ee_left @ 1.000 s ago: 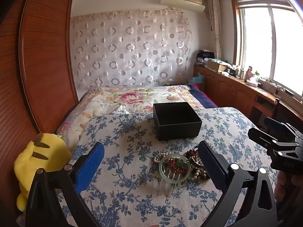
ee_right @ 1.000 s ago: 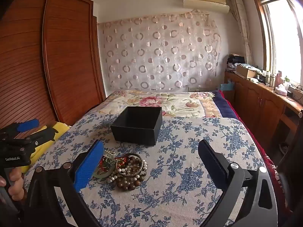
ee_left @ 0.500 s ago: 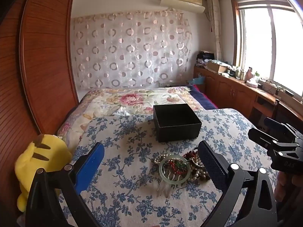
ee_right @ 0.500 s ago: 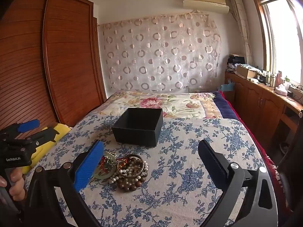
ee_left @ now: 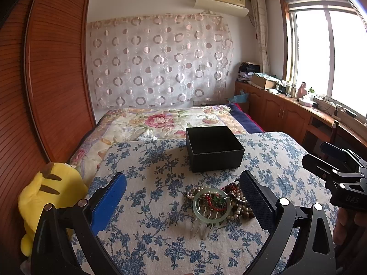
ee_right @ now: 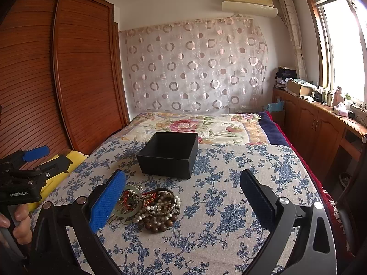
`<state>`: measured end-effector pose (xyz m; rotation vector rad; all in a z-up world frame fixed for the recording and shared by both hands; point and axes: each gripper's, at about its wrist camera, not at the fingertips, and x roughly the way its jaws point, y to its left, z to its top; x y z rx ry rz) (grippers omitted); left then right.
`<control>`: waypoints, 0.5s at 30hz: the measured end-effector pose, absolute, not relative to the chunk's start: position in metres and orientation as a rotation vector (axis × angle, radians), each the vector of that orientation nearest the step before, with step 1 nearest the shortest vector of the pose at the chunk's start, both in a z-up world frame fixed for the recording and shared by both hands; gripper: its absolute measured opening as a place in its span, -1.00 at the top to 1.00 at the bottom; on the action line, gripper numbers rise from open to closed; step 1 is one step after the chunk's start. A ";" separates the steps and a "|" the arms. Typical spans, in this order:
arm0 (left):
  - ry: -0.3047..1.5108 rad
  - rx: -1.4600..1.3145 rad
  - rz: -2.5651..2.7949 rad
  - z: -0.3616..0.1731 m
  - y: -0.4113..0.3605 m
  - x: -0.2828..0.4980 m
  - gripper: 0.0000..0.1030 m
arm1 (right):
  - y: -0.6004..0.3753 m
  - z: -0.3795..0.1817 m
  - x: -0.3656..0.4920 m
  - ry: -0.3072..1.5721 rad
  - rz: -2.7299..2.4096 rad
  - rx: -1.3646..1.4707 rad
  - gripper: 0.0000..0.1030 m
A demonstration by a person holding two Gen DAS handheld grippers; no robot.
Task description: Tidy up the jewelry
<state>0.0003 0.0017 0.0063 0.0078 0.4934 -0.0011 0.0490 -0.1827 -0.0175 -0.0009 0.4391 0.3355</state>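
Observation:
A pile of jewelry [ee_left: 218, 200] lies on the blue floral cloth: a pale green bangle, a hair comb, pearl and brown bead strings. It also shows in the right wrist view [ee_right: 146, 206]. An open black box [ee_left: 213, 147] stands just beyond the pile, also seen in the right wrist view [ee_right: 169, 154]. My left gripper [ee_left: 183, 192] is open and empty above the cloth, the pile near its right finger. My right gripper [ee_right: 183, 190] is open and empty, the pile beside its left finger.
A yellow plush toy [ee_left: 45, 197] lies at the cloth's left edge by the wooden wardrobe [ee_left: 45, 68]. A floral quilt [ee_left: 160, 121] covers the bed beyond the box. A wooden counter with clutter [ee_left: 298, 105] runs under the window on the right.
Both views have shifted only slightly; the pile and box sit a touch lower and nearer in the right wrist view. Both grippers stay open.

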 end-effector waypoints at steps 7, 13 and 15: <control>0.493 0.008 -0.001 0.007 0.002 0.000 -0.85 | -0.182 -0.017 0.049 0.438 0.337 -0.001 -0.95; 0.494 0.007 -0.001 0.011 0.002 0.000 -0.85 | -0.182 -0.017 0.048 0.437 0.336 0.000 -0.95; 0.492 0.008 -0.001 0.008 0.002 0.000 -0.85 | -0.182 -0.017 0.048 0.436 0.337 0.001 -0.95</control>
